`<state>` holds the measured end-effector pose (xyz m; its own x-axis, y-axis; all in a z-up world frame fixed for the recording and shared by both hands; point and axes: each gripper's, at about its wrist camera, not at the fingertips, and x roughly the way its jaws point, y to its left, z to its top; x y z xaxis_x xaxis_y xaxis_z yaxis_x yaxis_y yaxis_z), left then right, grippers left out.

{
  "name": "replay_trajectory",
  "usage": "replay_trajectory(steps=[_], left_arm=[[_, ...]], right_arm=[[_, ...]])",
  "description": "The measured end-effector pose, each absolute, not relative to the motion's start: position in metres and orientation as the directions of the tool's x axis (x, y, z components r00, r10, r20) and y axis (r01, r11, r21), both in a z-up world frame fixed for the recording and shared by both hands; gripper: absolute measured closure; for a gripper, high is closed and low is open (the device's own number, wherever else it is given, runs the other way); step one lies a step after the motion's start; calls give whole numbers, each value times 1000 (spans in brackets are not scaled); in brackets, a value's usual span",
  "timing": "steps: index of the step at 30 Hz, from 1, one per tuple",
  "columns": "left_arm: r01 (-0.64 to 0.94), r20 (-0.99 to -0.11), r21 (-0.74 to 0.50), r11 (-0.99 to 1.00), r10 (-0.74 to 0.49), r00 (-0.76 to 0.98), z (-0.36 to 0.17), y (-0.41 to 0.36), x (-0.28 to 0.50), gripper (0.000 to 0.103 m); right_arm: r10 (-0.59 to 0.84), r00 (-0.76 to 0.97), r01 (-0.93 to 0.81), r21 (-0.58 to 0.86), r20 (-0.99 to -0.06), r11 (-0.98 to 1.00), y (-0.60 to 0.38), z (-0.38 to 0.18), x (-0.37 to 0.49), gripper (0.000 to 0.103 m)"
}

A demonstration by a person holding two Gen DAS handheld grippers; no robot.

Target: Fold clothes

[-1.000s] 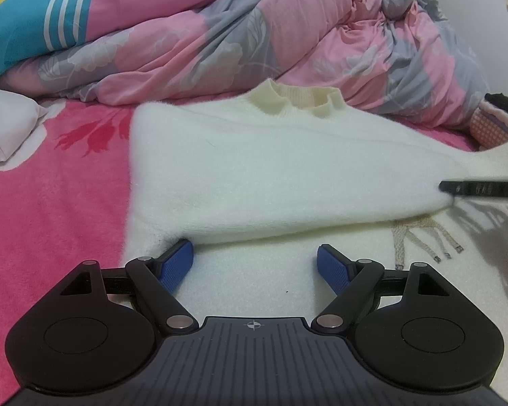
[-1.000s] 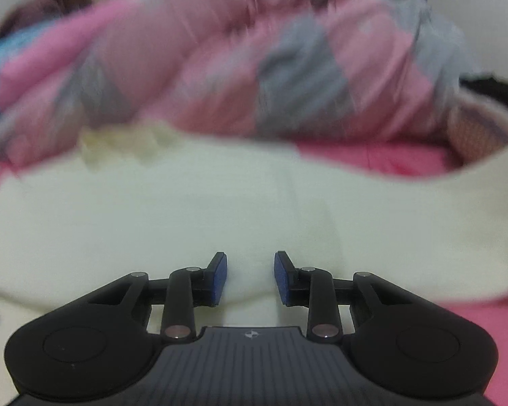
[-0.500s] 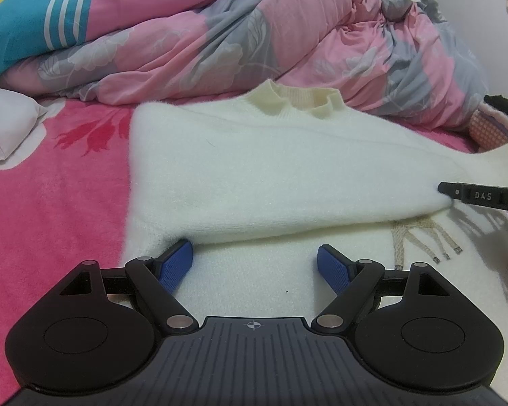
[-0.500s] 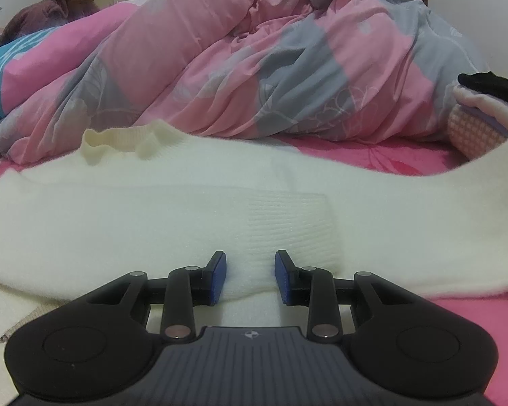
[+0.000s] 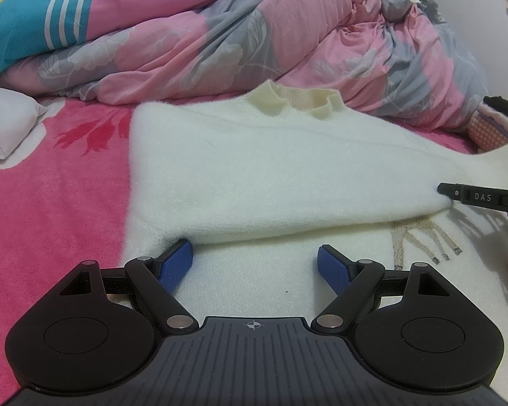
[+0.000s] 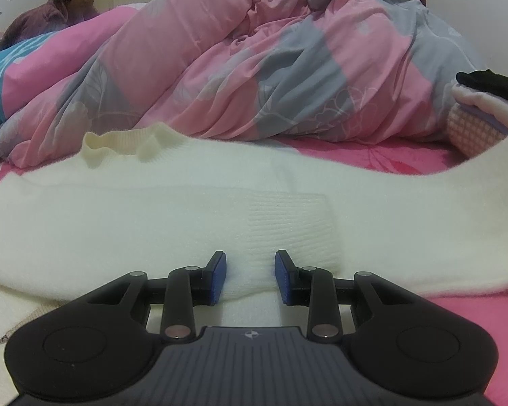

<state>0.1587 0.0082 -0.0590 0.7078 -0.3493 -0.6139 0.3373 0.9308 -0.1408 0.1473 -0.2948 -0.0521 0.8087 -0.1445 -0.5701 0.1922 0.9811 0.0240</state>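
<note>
Counting one sweater point(image 5: 254, 176), two grippers.

A bed point(image 5: 50, 203) under a pink floral blanket carries a white sweater point(image 5: 271, 176) spread across the centre, a rumpled pink-and-grey quilt point(image 5: 220, 40) along the top of the frame, and a white pillow point(image 5: 3, 121) at left.

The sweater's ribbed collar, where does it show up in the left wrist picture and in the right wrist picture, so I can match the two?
Left wrist view: the ribbed collar sits upper centre, at the top edge of the white sweater.
Right wrist view: the ribbed collar sits left of centre, above the sweater body.
Shared landmark: the pink and grey quilt bunched right behind the collar.
</note>
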Motion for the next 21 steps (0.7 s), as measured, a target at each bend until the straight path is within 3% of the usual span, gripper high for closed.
replay_trajectory(steps=[21], left_arm=[[334, -562, -170, 927, -370, 740, -59, 16, 148, 21]], right_arm=[[-76, 846, 179, 147, -528, 973, -311, -59, 140, 69]])
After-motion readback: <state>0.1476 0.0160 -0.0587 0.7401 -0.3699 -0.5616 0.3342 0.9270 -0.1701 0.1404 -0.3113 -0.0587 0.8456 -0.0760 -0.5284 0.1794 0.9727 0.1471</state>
